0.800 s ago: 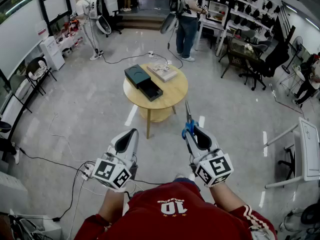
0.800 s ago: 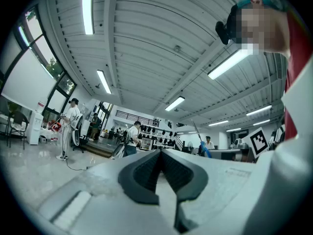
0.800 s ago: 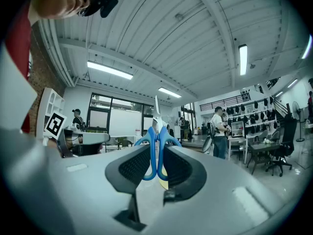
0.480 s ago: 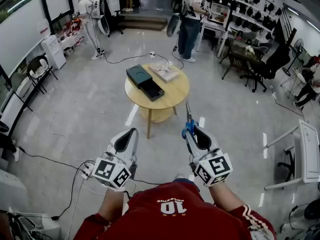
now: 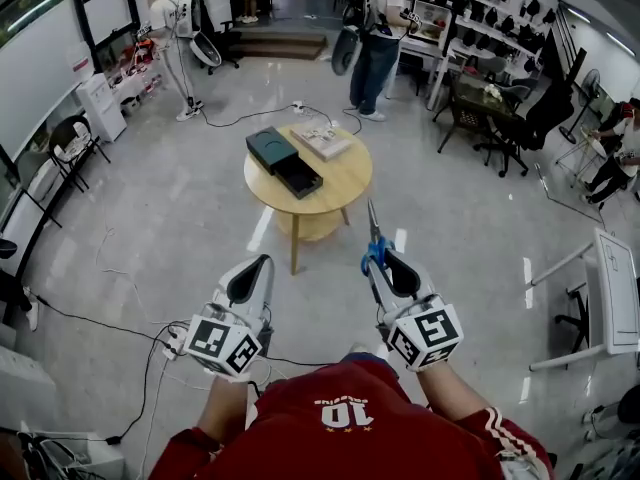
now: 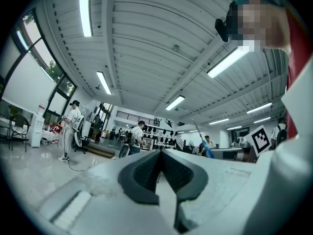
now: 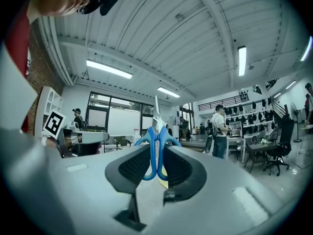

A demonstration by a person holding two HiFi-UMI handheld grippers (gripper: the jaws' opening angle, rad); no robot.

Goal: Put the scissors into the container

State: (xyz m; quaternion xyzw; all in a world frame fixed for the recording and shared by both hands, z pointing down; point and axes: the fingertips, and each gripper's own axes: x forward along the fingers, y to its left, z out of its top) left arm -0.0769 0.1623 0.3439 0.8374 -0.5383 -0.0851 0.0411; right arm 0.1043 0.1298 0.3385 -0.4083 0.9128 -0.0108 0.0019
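Note:
Blue-handled scissors [image 5: 375,250] stand in my right gripper [image 5: 384,264], blades pointing up and away toward the table. In the right gripper view the jaws press on the blue handle loops of the scissors [image 7: 156,143], with the right gripper [image 7: 157,161] shut on them. My left gripper [image 5: 252,276] hangs beside it at the same height; in the left gripper view [image 6: 160,156] its pads meet with nothing between them. The container, a dark open box [image 5: 298,177], lies on a round wooden table [image 5: 340,190] well ahead of both grippers, with a dark lid-like box [image 5: 272,150] next to it.
A flat book-like item [image 5: 322,140] lies on the far side of the table. Cables [image 5: 250,118] run over the grey floor. Two people [image 5: 378,28] stand beyond the table. Chairs and desks line the right side; a white desk [image 5: 612,298] stands near right.
Both grippers keep the same pose, the scissors still in the right one. The view has drifted slightly, so the table sits a touch higher and further left.

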